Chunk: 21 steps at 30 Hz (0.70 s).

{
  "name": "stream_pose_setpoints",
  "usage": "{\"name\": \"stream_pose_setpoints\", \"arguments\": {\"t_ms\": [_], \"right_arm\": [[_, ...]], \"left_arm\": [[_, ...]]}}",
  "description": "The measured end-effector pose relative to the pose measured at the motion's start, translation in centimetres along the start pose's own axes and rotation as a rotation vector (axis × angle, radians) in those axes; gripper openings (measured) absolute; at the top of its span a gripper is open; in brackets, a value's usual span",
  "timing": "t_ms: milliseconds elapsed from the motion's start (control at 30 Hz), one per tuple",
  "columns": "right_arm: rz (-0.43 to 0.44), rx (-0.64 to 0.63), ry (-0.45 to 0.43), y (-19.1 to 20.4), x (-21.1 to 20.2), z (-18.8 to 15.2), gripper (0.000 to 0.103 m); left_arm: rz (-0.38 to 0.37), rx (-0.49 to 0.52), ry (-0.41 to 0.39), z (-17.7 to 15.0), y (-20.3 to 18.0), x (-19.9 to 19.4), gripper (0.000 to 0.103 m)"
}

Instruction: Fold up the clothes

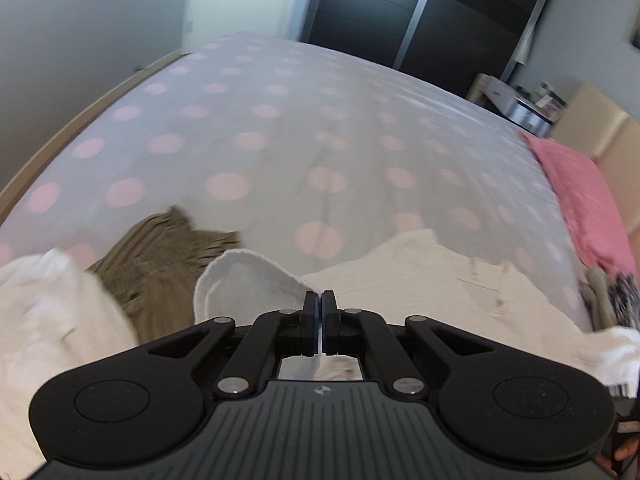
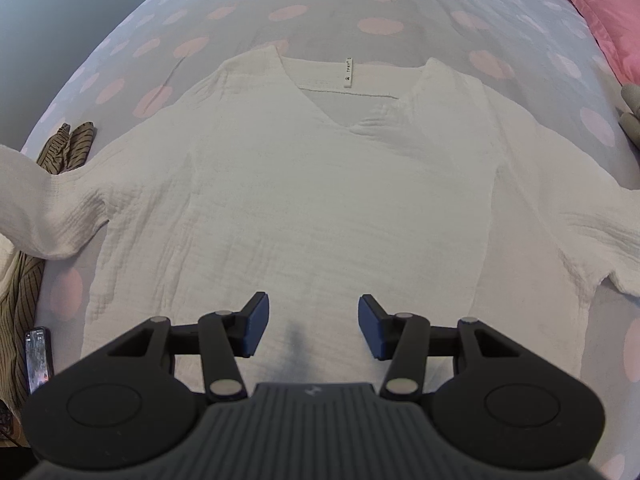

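While our left gripper (image 1: pixel 321 300) has its jaws clenched tight, a curled cuff of the white blouse (image 1: pixel 432 280) rises beside them in the blurred left wrist view; we think the sleeve edge is pinched between the pads, since cloth shows through the gap behind the jaws, though the blur keeps us from being sure. Our right gripper (image 2: pixel 313 322) hangs released, its blue pads (image 2: pixel 256 320) standing apart over the lower middle of the garment with nothing between them.

From the right wrist view, we see the white V-neck blouse (image 2: pixel 300 200) spread flat, front up, on the bedspread with pink dots (image 2: pixel 296 12). Its neck label (image 2: pixel 348 72) sits at the far edge of the collar. One sleeve reaches out to the right of the picture and lies flat; the other, on the left of the picture, lifts off the bed toward the frame edge.

A brown striped garment (image 2: pixel 68 144) lies crumpled just beside that raised sleeve, partly under it. A phone (image 2: pixel 38 356) rests with its screen lit on the bedspread near the blouse's lower left hem. A pink pillow (image 2: pixel 604 8) sits at the far right corner of the bed. Across the room in the left wrist view stands a dark wardrobe (image 1: pixel 400 8).
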State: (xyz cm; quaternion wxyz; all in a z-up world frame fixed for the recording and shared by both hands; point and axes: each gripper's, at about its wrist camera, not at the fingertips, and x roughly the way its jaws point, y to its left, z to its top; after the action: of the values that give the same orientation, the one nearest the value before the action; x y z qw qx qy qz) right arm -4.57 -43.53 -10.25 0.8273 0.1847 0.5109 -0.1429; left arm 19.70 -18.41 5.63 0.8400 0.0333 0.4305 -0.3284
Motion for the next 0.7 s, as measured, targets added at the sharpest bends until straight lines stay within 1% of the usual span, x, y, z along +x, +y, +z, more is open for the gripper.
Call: {"name": "stream_pose_setpoints", "arguments": {"t_ms": [200,367,500,633,700], "right_arm": [[0.004,0.029,0.007,-0.6,-0.3,0.4,0.053],[-0.005,0.049,0.002,-1.1,-0.4,0.9,0.053],[-0.004,0.079,-0.001,-1.9,-0.5,1.3,0.053],[-0.015,0.110,-0.008,-2.9,-0.7,1.6,0.053],[-0.021,0.129,-0.010,-3.6,-0.7,1.7,0.053]], "left_arm": [[-0.084,0.115,0.033,0.3,-6.8,2.9,0.000],[-0.154,0.179,0.075,0.2,-11.4,6.1,0.000],[-0.243,0.228,0.096,0.0,-15.3,8.1,0.000],[-0.361,0.254,0.092,-0.4,-18.4,9.3,0.000],[-0.398,0.285,0.104,-1.0,-19.6,10.0,0.000]]}}
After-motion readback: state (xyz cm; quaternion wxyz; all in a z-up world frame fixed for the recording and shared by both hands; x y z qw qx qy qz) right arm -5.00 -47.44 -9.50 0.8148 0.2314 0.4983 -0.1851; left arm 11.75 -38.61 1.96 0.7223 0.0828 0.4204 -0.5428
